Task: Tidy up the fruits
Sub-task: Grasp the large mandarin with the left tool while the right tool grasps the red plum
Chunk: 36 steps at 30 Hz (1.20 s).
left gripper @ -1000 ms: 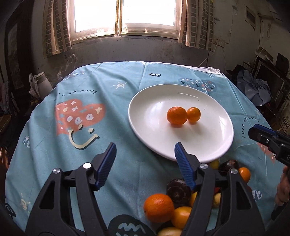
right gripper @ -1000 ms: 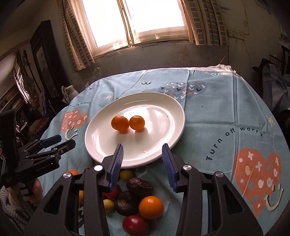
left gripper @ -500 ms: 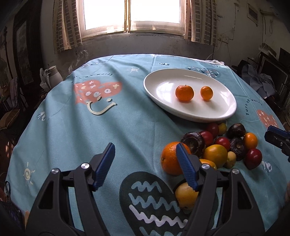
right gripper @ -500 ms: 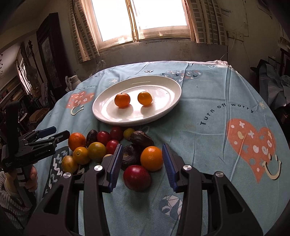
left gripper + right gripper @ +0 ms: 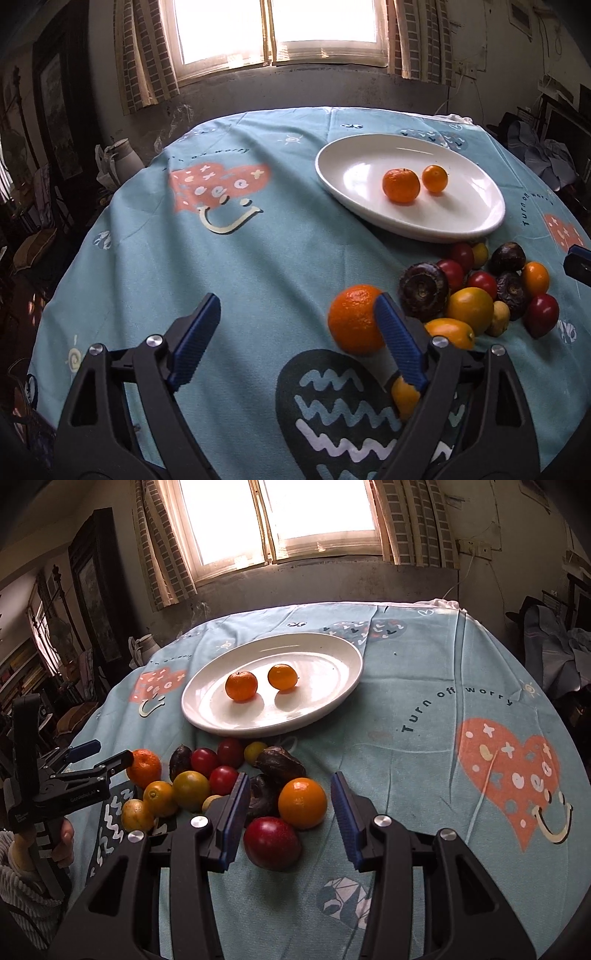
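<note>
Two small oranges (image 5: 241,685) already sit on the white plate (image 5: 332,705) at the far side of the table (image 5: 424,760); the rest of the fruit lies in a loose heap (image 5: 221,779) on the cloth just near of the plate's rim. My right gripper (image 5: 286,814) hovers low over the near right end of that heap, its fingers spread wide and holding nothing. An orange (image 5: 302,803) lies straight ahead between them, with a red plum (image 5: 271,843) just nearer and slightly left, touching it. Being round, it needs no turning of the wrist, I judge, only a short push forward. My left gripper (image 5: 291,334) is also wide and empty, pointing at bare cloth; a big orange (image 5: 354,319) at the heap's left end sits just behind its right finger (image 5: 397,341), so this hand would need to shift right. The right hand looks better placed.
</note>
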Each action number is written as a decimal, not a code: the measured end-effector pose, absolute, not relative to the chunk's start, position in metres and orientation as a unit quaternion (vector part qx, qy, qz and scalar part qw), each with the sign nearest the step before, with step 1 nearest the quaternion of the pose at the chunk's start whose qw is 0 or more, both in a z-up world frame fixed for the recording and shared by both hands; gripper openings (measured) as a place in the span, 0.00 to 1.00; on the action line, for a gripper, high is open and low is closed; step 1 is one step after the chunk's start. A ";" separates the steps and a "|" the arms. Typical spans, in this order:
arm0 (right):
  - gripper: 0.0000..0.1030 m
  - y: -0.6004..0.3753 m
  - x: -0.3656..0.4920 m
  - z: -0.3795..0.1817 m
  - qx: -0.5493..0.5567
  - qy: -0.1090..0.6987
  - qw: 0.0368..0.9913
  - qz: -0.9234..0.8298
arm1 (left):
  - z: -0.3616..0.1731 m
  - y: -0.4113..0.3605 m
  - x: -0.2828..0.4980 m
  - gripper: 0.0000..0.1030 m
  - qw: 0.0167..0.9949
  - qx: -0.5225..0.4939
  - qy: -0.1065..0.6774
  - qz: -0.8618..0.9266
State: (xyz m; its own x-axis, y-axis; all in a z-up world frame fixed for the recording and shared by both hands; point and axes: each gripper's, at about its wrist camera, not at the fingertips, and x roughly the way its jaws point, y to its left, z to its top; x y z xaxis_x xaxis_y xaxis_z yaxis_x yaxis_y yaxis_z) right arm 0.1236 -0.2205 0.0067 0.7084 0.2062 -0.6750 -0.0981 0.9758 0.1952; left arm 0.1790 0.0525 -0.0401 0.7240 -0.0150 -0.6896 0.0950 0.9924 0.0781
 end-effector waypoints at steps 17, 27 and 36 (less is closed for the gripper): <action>0.44 -0.220 0.124 0.005 0.075 0.377 0.919 0.083 | -0.053 0.010 0.174 0.60 0.910 0.097 0.380 -0.131; 0.44 -0.222 0.128 -0.002 0.082 0.395 0.911 0.085 | -0.068 0.021 0.191 0.45 0.896 0.052 0.417 -0.147; 0.44 -0.227 0.131 -0.013 0.091 0.429 0.895 0.089 | -0.069 0.030 0.175 0.46 0.890 0.039 0.433 -0.133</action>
State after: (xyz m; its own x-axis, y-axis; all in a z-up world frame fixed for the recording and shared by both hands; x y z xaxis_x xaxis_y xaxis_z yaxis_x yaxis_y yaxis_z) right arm 0.1308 -0.2265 -0.0131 0.6168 0.2371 -0.7505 -0.0817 0.9677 0.2385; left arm 0.1754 0.0303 -0.0691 0.5888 -0.2037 -0.7822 0.2717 0.9613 -0.0458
